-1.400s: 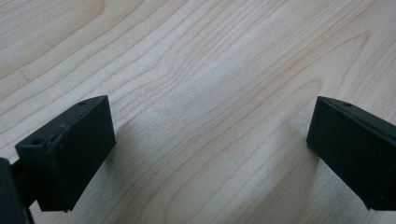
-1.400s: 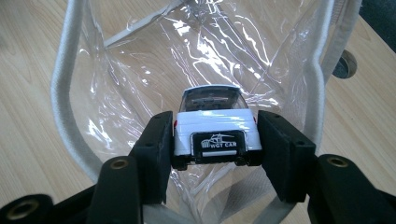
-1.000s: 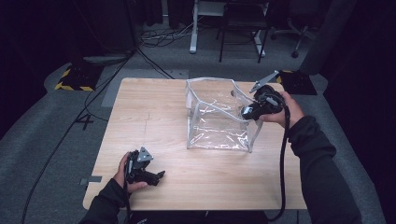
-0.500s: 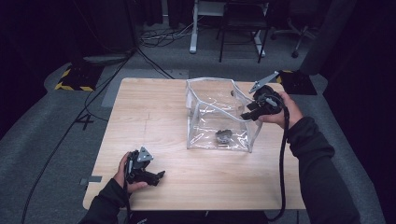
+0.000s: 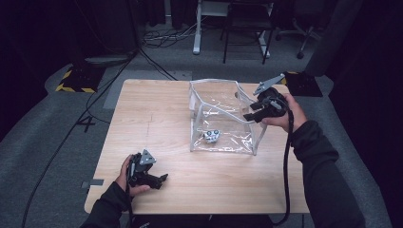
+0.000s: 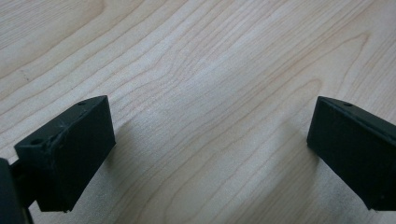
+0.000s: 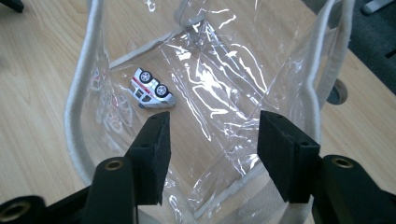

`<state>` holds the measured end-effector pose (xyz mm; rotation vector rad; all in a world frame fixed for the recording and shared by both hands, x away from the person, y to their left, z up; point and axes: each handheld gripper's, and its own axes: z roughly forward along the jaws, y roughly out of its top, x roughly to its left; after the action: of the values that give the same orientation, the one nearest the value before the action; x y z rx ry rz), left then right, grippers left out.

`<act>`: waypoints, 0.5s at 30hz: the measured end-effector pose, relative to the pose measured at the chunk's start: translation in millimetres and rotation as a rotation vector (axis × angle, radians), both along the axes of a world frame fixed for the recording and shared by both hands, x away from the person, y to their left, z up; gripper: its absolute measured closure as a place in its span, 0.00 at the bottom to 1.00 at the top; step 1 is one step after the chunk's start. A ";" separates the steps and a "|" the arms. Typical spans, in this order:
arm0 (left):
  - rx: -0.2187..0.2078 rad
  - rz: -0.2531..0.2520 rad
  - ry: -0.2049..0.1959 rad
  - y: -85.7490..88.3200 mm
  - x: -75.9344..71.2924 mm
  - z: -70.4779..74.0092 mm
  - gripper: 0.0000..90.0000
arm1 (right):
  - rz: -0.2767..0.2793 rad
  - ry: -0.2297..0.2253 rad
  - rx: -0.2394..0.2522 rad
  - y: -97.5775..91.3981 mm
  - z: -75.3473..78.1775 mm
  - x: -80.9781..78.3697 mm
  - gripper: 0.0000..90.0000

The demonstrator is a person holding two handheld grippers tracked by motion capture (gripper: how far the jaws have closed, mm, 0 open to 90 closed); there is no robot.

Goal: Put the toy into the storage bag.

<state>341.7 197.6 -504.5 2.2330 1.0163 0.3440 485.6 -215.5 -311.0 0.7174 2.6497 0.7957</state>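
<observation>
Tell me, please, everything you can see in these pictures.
table: one, light wood, centre of the high view
bag: one, clear with white trim, open and upright on the table's right half
toy car: one, white and grey, lying on its side inside the bag
cables: several, dark, on the grey floor behind the table
chair: one, dark, on the floor behind the table
striped mat: one, black with yellow stripes, on the floor at far left
left gripper: one, black, low over the table's near left corner, fingers wide apart
right gripper: one, black, at the bag's right rim, fingers apart, nothing between them
sleeves: two, dark, coming in from the bottom edge
</observation>
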 end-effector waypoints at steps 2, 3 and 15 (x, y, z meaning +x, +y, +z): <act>-0.002 0.001 0.000 -0.1 0.0 -0.1 0.01 | 0.010 -0.015 0.010 0.1 0.5 -1.2 0.51; -0.002 0.001 0.000 -0.1 0.0 -0.1 0.01 | 0.010 -0.032 0.004 0.0 1.3 -2.0 0.51; 0.001 0.001 -0.001 -0.1 0.0 0.1 0.01 | 0.005 -0.126 0.108 -2.3 12.0 -10.3 0.50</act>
<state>341.7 197.5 -504.4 2.2326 1.0176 0.3457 475.3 -217.9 -298.9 0.6640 2.5127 0.9583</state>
